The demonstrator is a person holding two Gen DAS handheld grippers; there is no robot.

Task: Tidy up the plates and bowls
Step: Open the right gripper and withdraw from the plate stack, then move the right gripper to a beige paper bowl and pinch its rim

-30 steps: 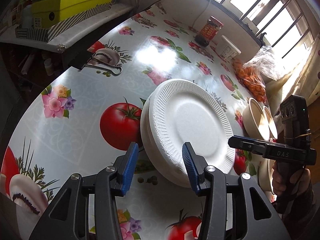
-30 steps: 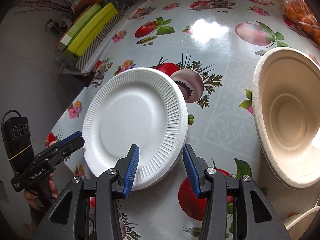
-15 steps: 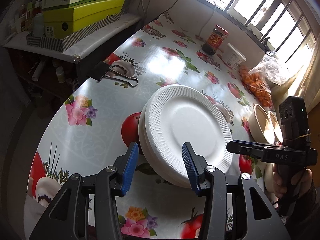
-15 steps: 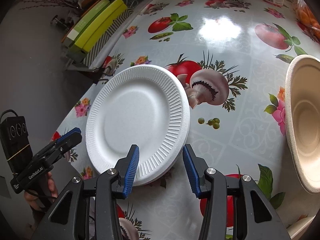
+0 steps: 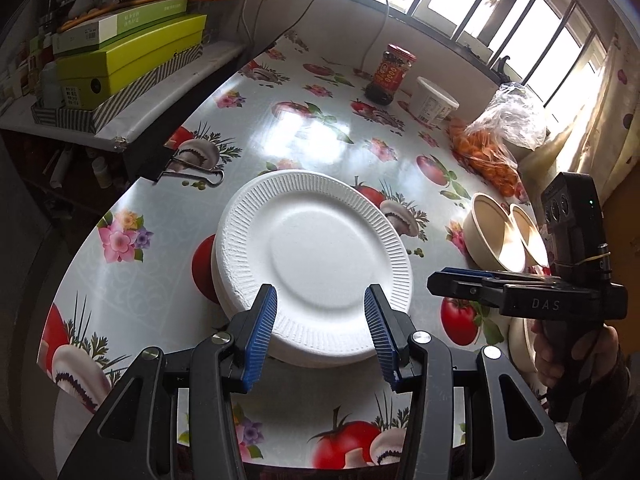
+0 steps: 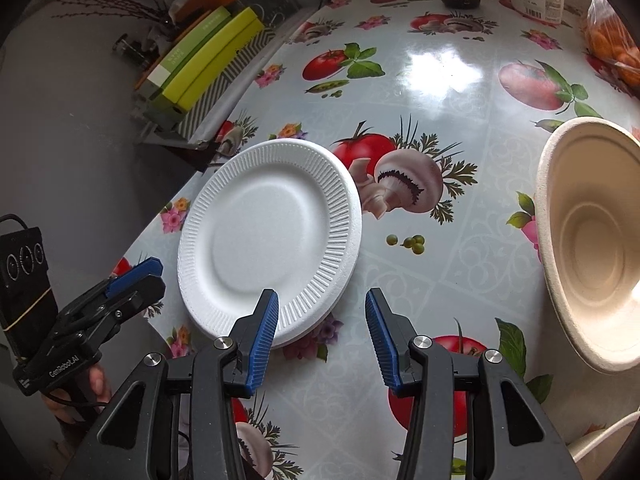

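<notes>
A stack of white foam plates (image 5: 316,256) lies on the tomato-print tablecloth. My left gripper (image 5: 320,312) hovers open over the stack's near rim, touching nothing. In the right wrist view the same plates (image 6: 268,240) lie left of centre. My right gripper (image 6: 322,320) stands open above the cloth at their right edge, with nothing between its fingers. A beige bowl (image 6: 592,240) lies to its right. The left wrist view shows two beige bowls (image 5: 494,232) side by side, and the right gripper (image 5: 434,278) in front of them. The left gripper (image 6: 136,276) appears left of the plates.
At the table's far end stand a red-labelled jar (image 5: 390,76), a white tub (image 5: 434,100) and a bag of orange food (image 5: 488,156). A binder clip (image 5: 192,172) grips the left table edge. Green boxes (image 5: 128,56) sit on a side shelf. Another bowl rim (image 5: 518,344) shows near the right gripper.
The left gripper has lifted and drawn back from the plates, so more of the table shows. The right wrist view has also drawn back a little. Both jaws keep the same gap.
</notes>
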